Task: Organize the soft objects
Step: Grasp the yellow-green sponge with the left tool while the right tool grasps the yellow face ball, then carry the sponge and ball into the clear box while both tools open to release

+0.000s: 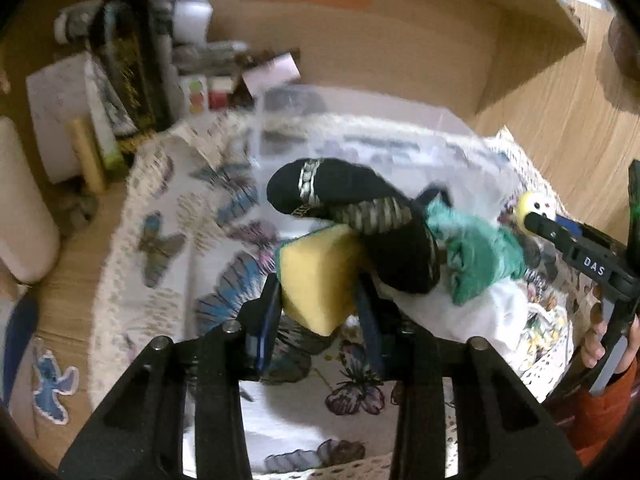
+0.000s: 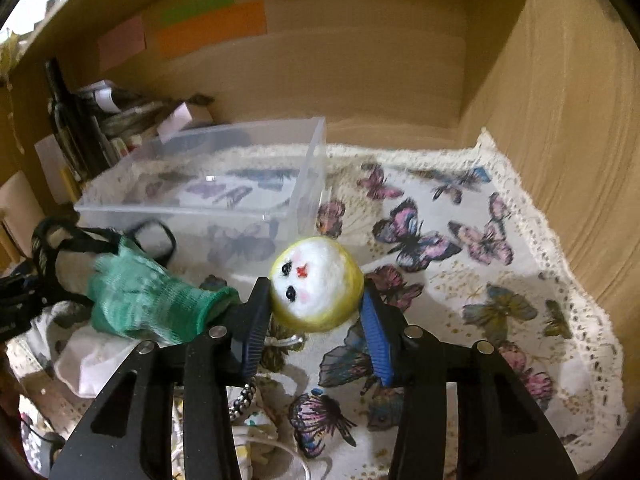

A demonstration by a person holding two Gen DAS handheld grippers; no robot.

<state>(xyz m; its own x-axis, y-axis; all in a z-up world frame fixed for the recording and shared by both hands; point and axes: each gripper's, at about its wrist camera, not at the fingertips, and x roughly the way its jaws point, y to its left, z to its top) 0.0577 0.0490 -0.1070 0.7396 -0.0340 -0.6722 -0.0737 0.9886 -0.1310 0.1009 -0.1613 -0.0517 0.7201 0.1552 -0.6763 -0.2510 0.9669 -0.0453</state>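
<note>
My left gripper (image 1: 318, 300) is shut on a yellow sponge (image 1: 316, 280), with its pads pressing both sides. A black sock with grey stripes (image 1: 352, 204) drapes over the sponge's far edge. Beside it lies a green knitted glove (image 1: 476, 256), which the right wrist view shows at the left (image 2: 148, 300). My right gripper (image 2: 316, 316) is shut on a yellow and white felt ball with a face (image 2: 316, 284). That ball (image 1: 532, 204) shows at the right edge of the left wrist view. A clear plastic box (image 2: 224, 184) stands behind on the butterfly cloth (image 2: 460, 280).
A white cloth (image 1: 480, 312) lies under the glove. A dark bottle (image 1: 128, 60), boxes and papers crowd the back left corner. Wooden walls (image 2: 560, 160) close in the back and right. A hand (image 1: 600, 340) holds the right gripper's handle.
</note>
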